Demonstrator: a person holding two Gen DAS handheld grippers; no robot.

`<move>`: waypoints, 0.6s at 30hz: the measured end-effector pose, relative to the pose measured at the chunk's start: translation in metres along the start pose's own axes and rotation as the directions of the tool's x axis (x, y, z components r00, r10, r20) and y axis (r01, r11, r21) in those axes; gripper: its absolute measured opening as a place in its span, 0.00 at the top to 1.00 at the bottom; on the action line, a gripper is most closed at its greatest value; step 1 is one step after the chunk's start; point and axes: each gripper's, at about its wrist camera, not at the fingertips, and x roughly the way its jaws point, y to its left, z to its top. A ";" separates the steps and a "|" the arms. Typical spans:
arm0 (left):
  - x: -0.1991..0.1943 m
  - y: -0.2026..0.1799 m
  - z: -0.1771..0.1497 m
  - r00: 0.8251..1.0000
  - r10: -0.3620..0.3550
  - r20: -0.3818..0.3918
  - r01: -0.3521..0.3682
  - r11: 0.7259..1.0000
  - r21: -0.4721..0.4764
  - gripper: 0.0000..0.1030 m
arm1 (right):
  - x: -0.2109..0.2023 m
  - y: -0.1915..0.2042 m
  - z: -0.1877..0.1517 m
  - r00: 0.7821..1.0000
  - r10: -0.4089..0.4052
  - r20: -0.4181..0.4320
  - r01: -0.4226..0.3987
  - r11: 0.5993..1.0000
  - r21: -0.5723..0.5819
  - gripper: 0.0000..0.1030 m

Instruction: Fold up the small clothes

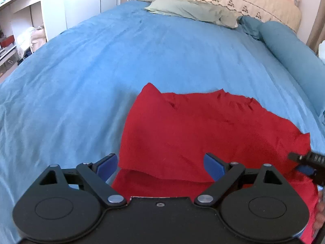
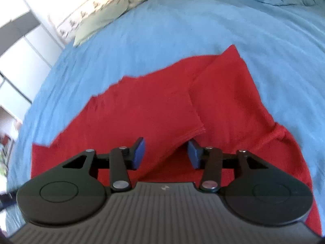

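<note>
The left gripper (image 1: 160,164) is angled down over the near edge of a red garment (image 1: 203,134), jaws spread wide, nothing held. The right gripper (image 2: 166,154) is likewise tilted down, jaws partly apart around a folded flap's hem (no pinch seen). The garment is spread, partly folded, on the blue bed (image 1: 101,71).

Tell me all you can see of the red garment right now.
The red garment is plain, matte, knit-looking cloth lying partly folded on the blue bedspread. One flap is folded over the layer beneath, its hemmed corner lifted slightly near the right gripper. The edges are uneven and lightly wrinkled. Both the right gripper and the left gripper sit open over its near edge, with no pad pressing the cloth.
</note>
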 end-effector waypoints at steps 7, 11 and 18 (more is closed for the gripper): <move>0.000 0.007 0.002 1.000 0.005 -0.005 -0.005 1.000 -0.016 0.08 | 0.020 0.008 0.014 0.995 -0.094 -0.027 0.094 0.996 0.006 0.60; 0.000 0.010 0.005 1.000 0.013 0.000 -0.013 1.000 -0.013 0.08 | 0.006 0.024 0.028 0.999 -0.032 0.003 0.033 0.997 -0.067 0.80; 0.000 0.016 0.009 1.000 0.013 0.012 -0.013 1.000 -0.011 0.08 | -0.058 0.039 0.062 0.978 -0.066 0.199 0.114 0.964 -0.240 0.80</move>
